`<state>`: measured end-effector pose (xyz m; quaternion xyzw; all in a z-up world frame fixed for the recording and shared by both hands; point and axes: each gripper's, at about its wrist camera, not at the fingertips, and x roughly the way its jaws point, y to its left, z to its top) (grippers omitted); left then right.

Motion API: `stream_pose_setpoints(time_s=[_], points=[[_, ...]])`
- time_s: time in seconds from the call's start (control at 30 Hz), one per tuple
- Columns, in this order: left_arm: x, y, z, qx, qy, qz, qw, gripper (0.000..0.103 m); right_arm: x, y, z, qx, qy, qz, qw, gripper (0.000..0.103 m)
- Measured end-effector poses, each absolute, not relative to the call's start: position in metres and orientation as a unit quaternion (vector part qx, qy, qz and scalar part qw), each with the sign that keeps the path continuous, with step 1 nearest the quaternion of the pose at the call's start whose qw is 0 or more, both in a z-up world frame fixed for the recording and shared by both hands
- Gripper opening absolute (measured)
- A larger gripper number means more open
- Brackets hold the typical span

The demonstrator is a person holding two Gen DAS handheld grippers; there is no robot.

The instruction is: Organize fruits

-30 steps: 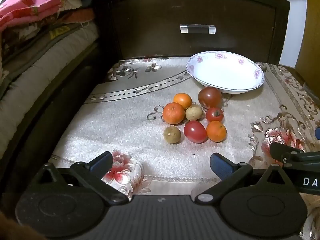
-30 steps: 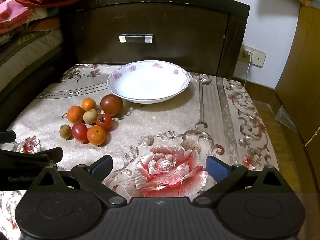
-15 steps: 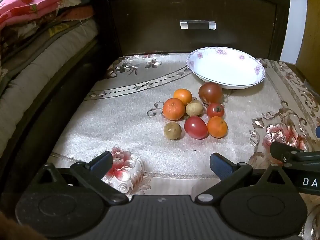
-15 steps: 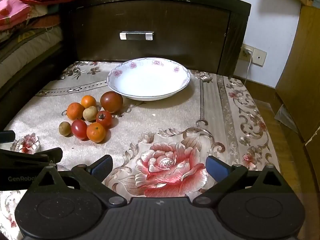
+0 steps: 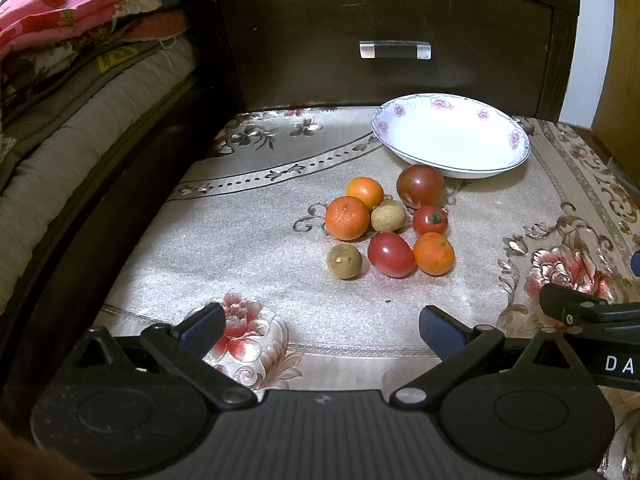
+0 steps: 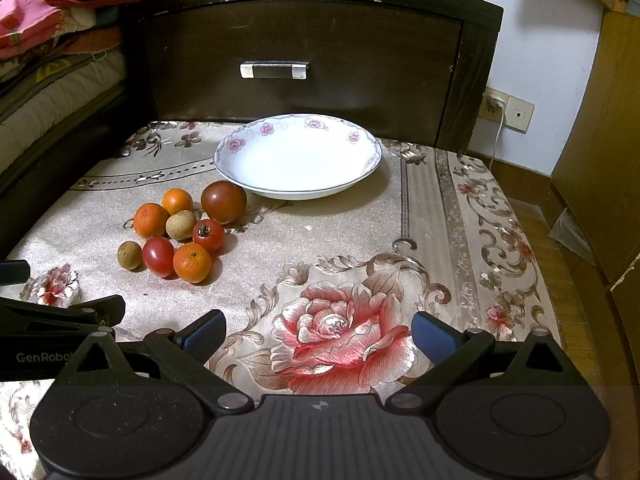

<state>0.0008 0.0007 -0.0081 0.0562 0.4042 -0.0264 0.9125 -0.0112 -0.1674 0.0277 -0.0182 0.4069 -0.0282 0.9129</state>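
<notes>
Fruit cluster [image 5: 388, 226] well ahead of gaping left claw [image 5: 320, 326]; untouched

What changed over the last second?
Only the view: both open hand-held grippers, left and right, crept toward the fruit pile, which sits slightly lower in frame. Nothing gripped or released. Fruit unmoved on the cloth, bowl still empty.

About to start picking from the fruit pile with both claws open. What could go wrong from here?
1. The fruits touch in a tight cluster, so closing on the front orange could roll the red tomato beside it.
2. Round fruit may roll across the smooth cloth.
3. The shallow bowl is light-looking, and a claw bump on its rim might slide it.
</notes>
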Motion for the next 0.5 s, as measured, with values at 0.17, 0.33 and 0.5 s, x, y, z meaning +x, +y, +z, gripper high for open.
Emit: stream_pose_setpoints(time_s=[0.17,0.33,0.5], points=[[-0.0001,0.0008,-0.0086,0.057,0.404,-0.026,0.912,0.103,-0.0112,-0.1673,0.0282,-0.019,0.407,-0.028,0.913,0.095],[-0.0004,0.0006,-0.0087,0.058,0.404,-0.025,0.912,0.103,-0.0115,-0.1668,0.0280,-0.019,0.408,-0.028,0.912,0.095],[-0.0002,0.0007,-0.0085,0.058,0.404,-0.025,0.912,0.103,-0.0118,-0.1667,0.0277,-0.019,0.408,-0.028,0.912,0.095]])
